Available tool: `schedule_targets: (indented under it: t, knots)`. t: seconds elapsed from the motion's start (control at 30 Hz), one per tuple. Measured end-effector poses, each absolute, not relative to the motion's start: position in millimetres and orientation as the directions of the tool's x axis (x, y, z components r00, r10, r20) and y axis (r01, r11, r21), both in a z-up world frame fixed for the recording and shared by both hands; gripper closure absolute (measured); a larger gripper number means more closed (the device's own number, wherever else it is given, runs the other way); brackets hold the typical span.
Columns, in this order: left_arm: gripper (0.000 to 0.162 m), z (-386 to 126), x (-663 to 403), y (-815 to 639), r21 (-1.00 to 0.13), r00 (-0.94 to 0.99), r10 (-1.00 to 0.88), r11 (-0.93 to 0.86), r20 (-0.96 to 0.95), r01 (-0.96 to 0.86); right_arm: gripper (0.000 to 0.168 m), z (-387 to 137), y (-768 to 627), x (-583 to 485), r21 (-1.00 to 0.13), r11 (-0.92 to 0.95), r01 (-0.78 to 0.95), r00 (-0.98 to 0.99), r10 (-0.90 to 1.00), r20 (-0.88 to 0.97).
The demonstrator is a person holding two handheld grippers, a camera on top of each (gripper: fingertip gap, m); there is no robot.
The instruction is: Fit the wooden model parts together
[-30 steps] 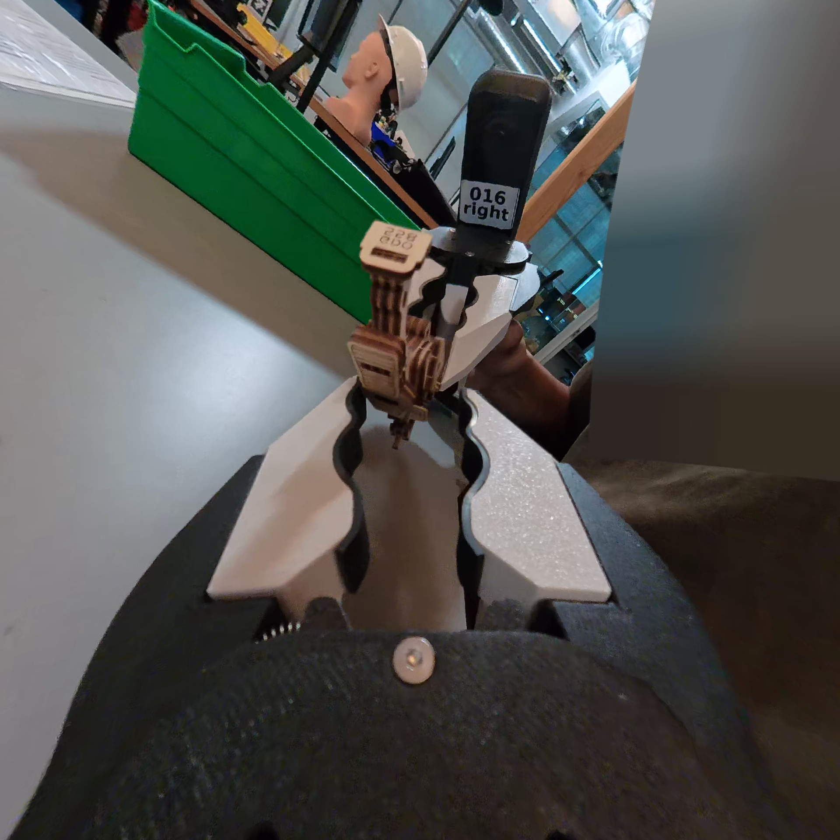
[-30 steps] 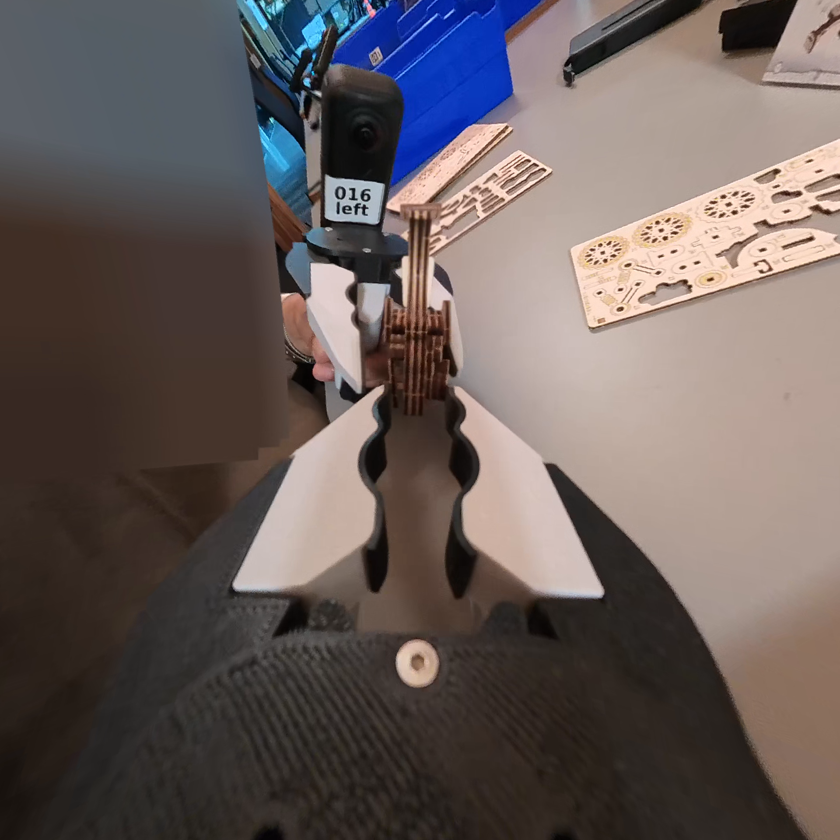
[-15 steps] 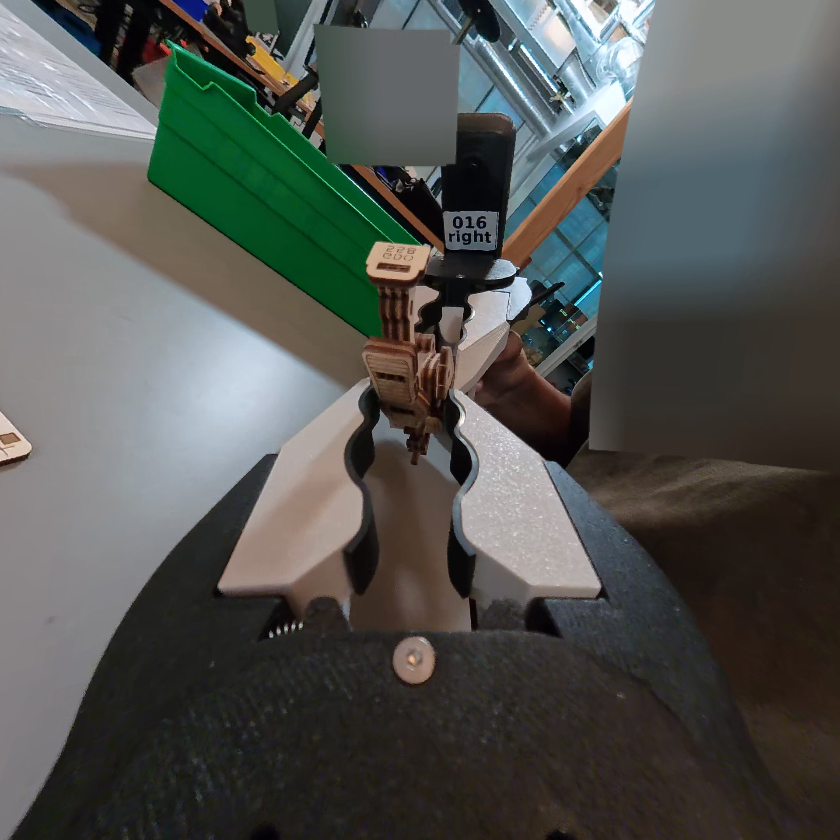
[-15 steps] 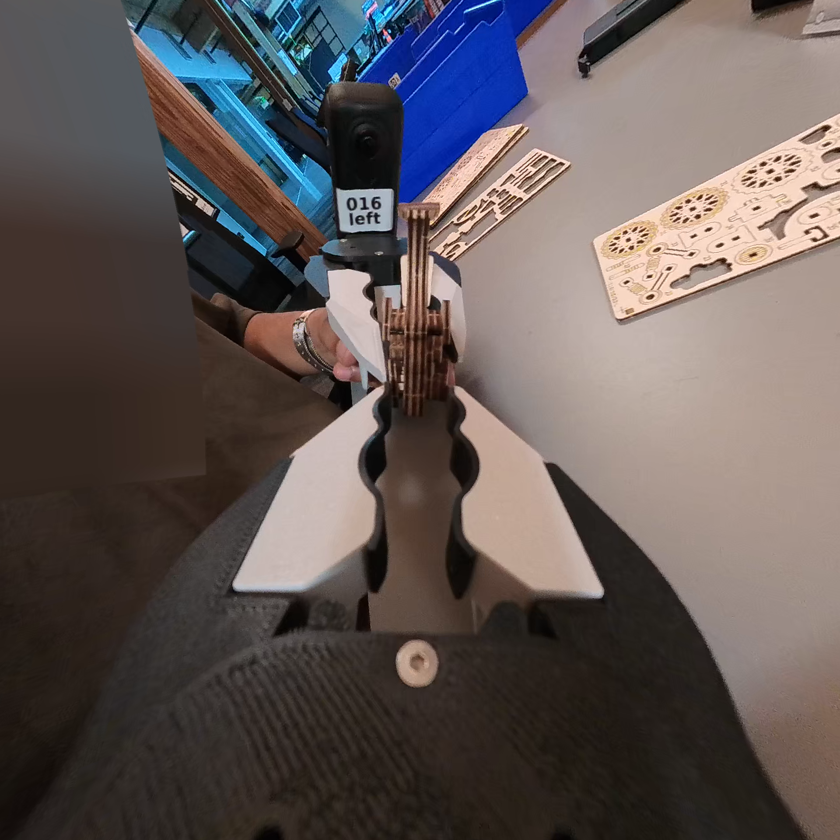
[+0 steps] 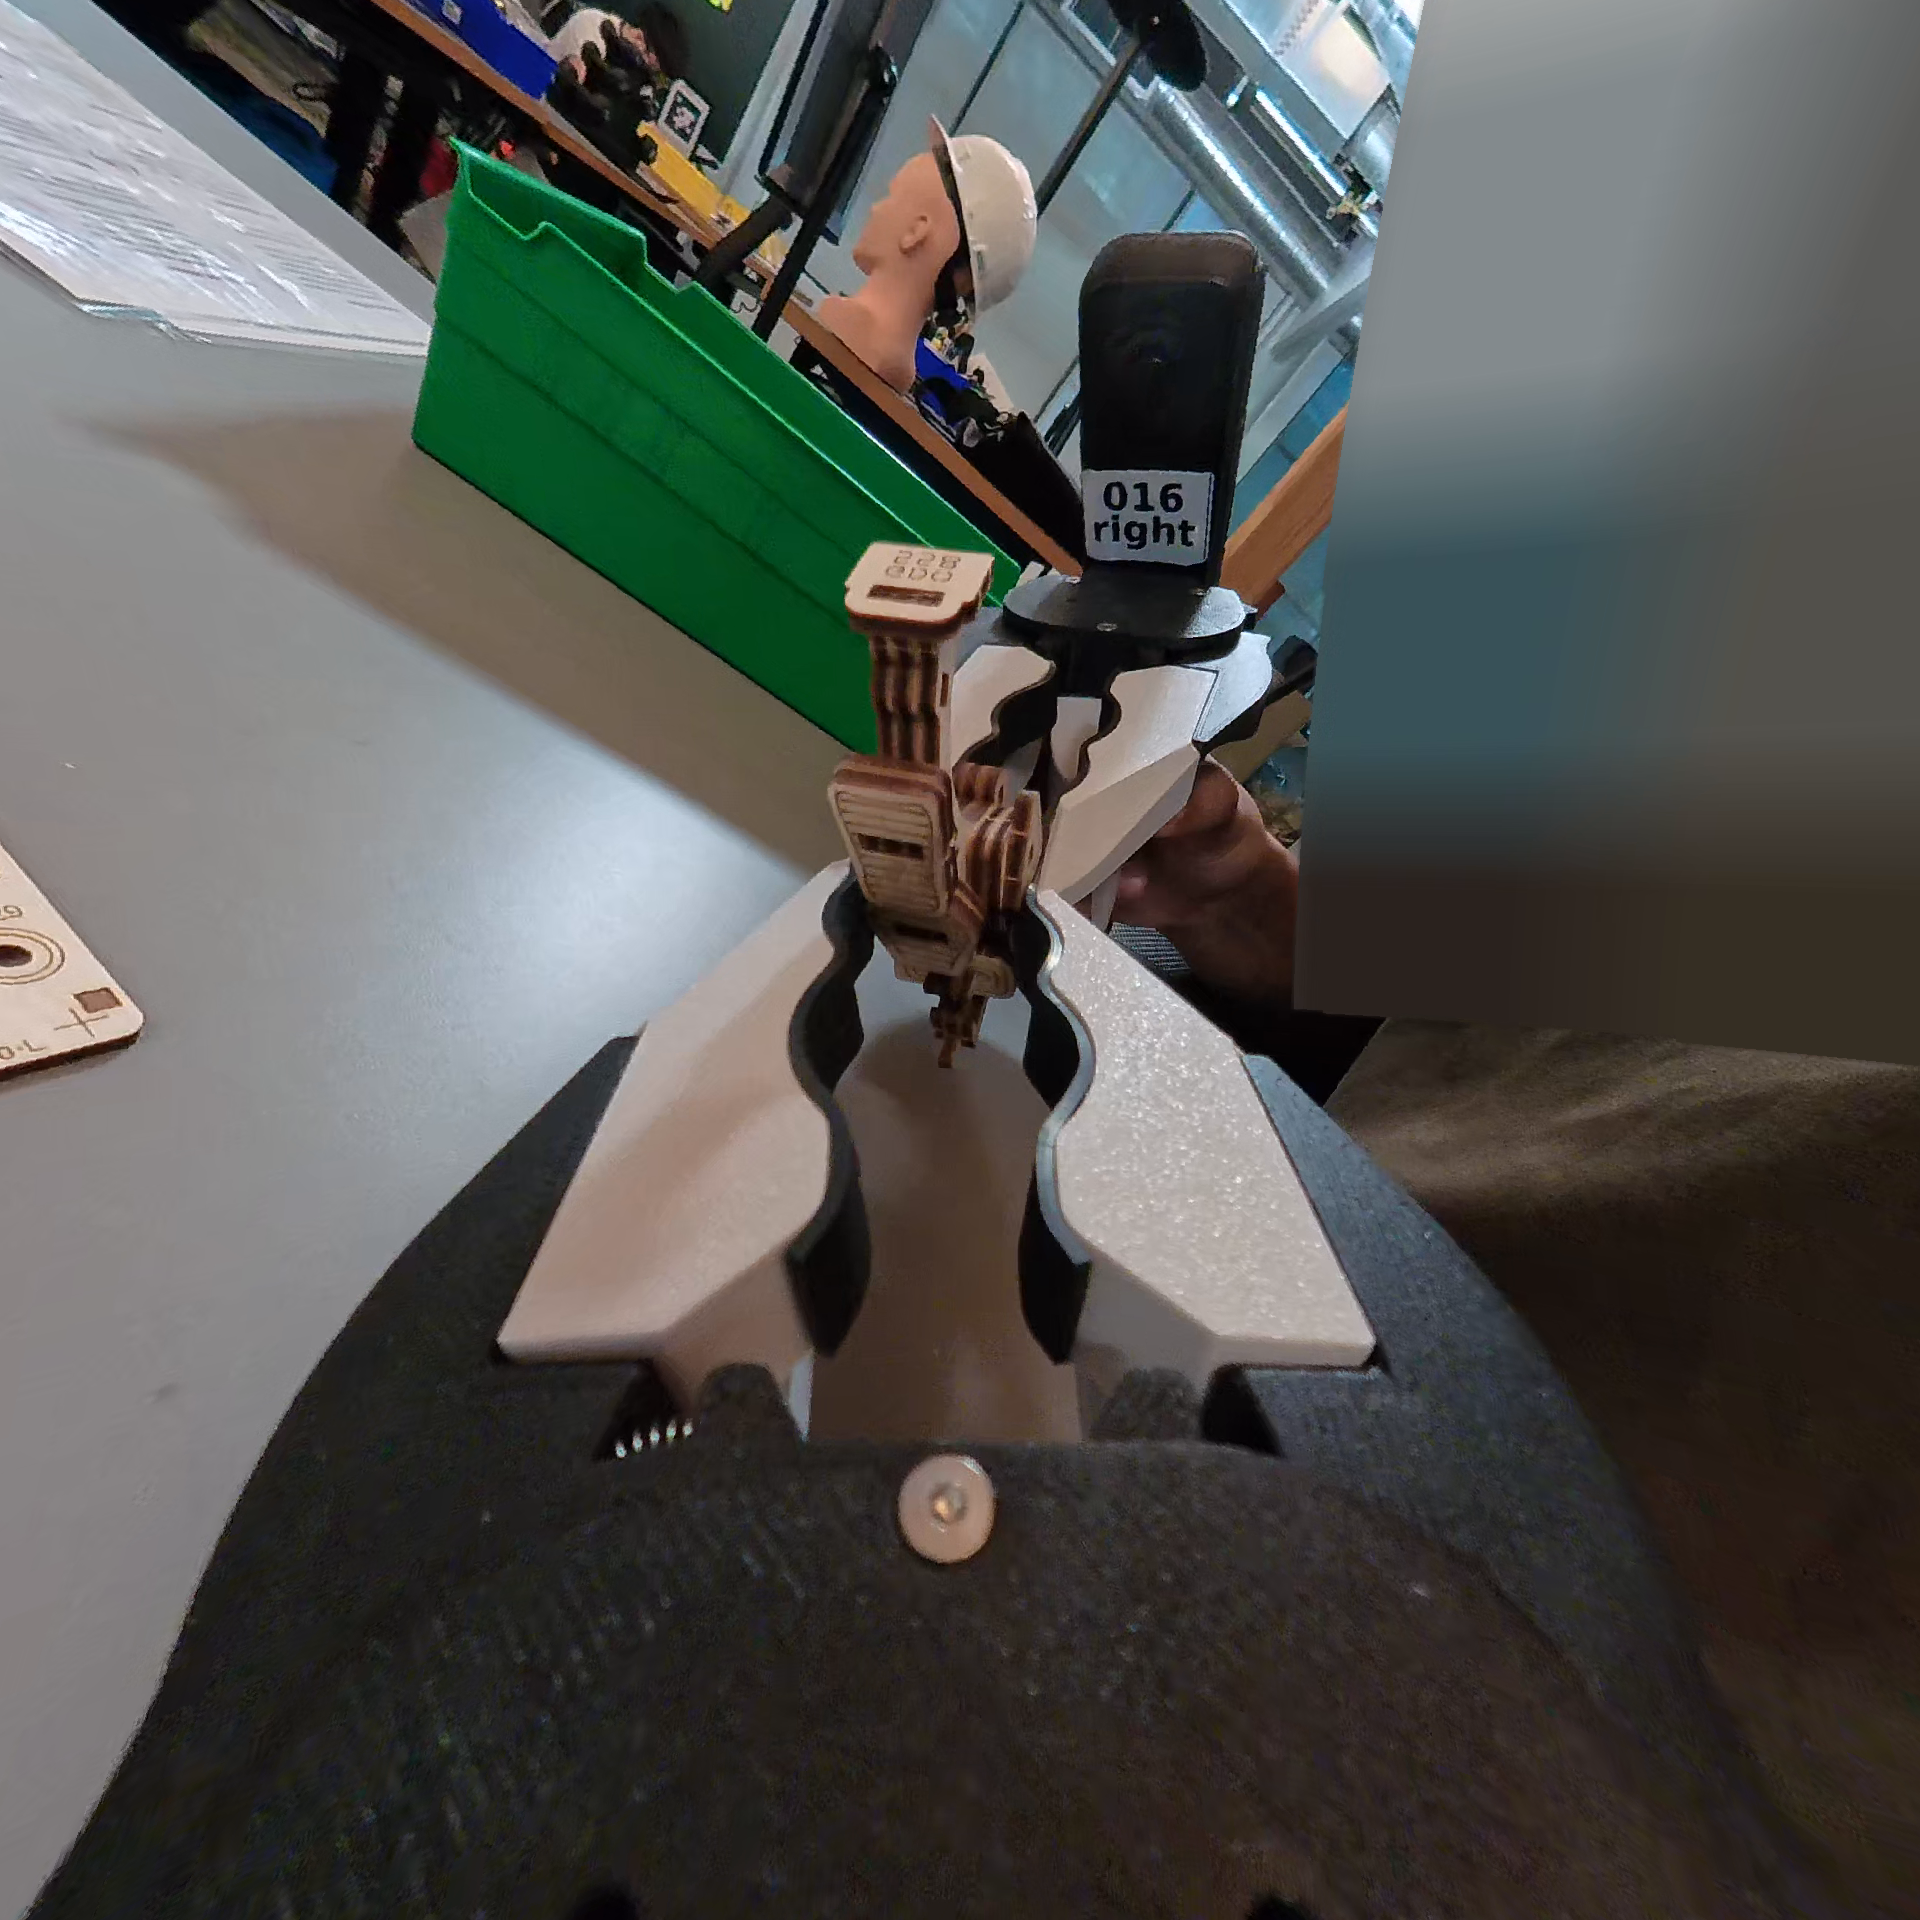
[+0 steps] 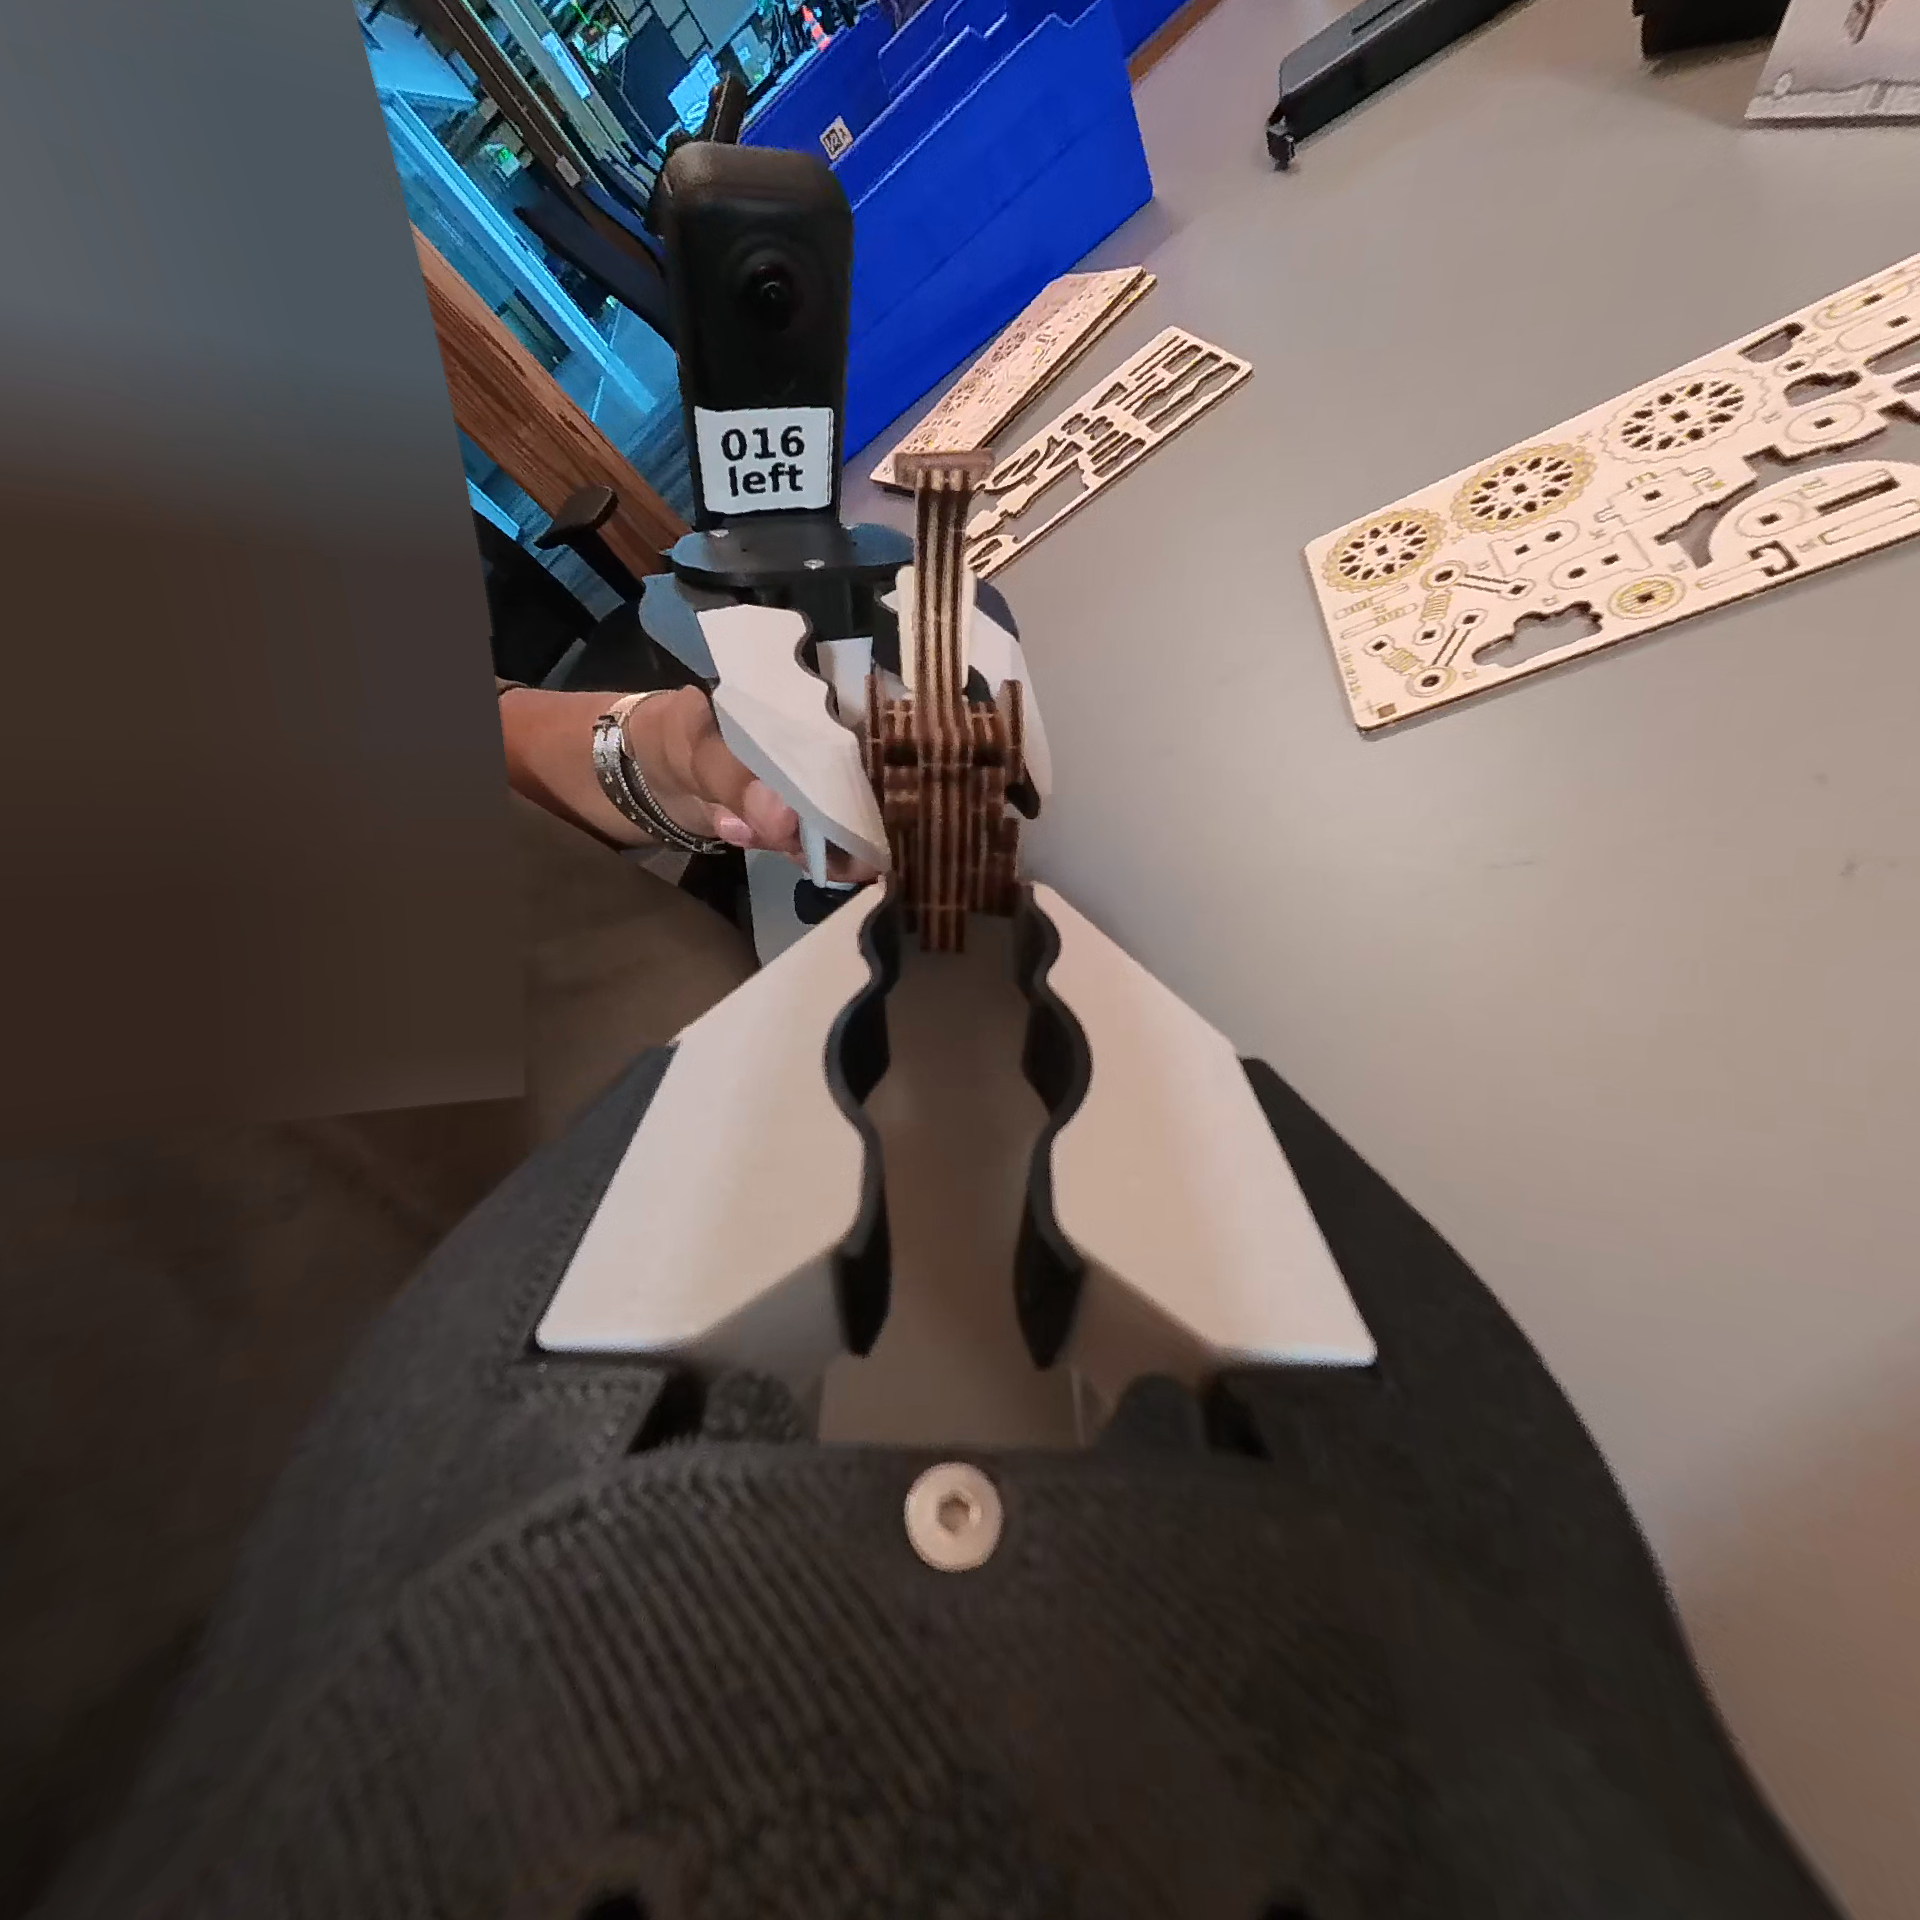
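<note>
A small layered wooden model (image 5: 920, 831) with a tall neck and a flat top plate hangs in the air between my two grippers, which face each other. In the left wrist view my left gripper (image 5: 940, 914) is shut on the model's lower body. The right gripper's white fingers (image 5: 1132, 769) reach it from behind. In the right wrist view my right gripper (image 6: 956, 914) is shut on the near end of the model (image 6: 940, 810). The left gripper's fingers (image 6: 790, 748) flank it from the far side.
A green bin (image 5: 644, 436) and printed sheets (image 5: 156, 229) lie on the grey table (image 5: 312, 831), with a wooden part sheet's corner (image 5: 52, 997) at the left. Several laser-cut wooden sheets (image 6: 1621, 520) and a blue bin (image 6: 966, 187) lie to the right. A hand (image 6: 675, 758) holds the left gripper. My two grippers' fingertips are within a few centimetres of each other.
My left gripper's fingers have closed in around the model's lower body. Both grippers and the model have shifted and tilted slightly, still held together.
</note>
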State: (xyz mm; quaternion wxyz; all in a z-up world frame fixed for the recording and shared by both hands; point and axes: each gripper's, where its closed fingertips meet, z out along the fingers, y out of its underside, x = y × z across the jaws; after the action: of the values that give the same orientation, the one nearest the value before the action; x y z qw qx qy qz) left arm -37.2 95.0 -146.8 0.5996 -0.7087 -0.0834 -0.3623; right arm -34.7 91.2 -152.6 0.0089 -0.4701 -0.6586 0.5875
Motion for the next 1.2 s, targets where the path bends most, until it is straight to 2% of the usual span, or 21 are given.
schedule_targets:
  t: [0.2, 0.53, 0.83, 0.93, 1.03, 1.2]
  knots:
    - [0.137, -144.5, -39.0, 95.7, -0.774, 0.703, -0.323, -0.269, 0.633, 0.573, 0.148, -150.3, 92.5, -36.1, -0.766, -0.184, 0.616, -0.548, 0.599, -0.584]
    - [0.136, -145.0, -39.6, 94.8, -0.759, 0.687, -0.322, -0.267, 0.651, 0.594, 0.148, -149.9, 92.9, -37.2, -0.808, -0.154, 0.569, -0.584, 0.616, -0.528]
    - [0.133, -155.2, -48.0, 100.7, -0.691, 0.644, -0.251, -0.292, 0.723, 0.662, 0.148, -162.3, 99.8, -42.0, -0.665, -0.3, 0.683, -0.463, 0.527, -0.713]
    - [0.12, -162.0, -59.9, 100.7, -0.697, 0.673, -0.193, -0.287, 0.714, 0.657, 0.148, -174.9, 105.2, -42.0, -0.546, -0.374, 0.75, -0.374, 0.442, -0.816]
    - [0.116, -174.1, -76.3, 100.1, -0.713, 0.722, -0.094, -0.288, 0.685, 0.639, 0.148, -192.0, 109.6, -41.4, -0.443, -0.398, 0.804, -0.282, 0.4, -0.872]
    - [0.115, -178.1, -87.6, 98.1, -0.708, 0.729, -0.04, -0.276, 0.684, 0.65, 0.148, -215.5, 115.0, -41.8, -0.459, -0.332, 0.824, -0.239, 0.53, -0.813]
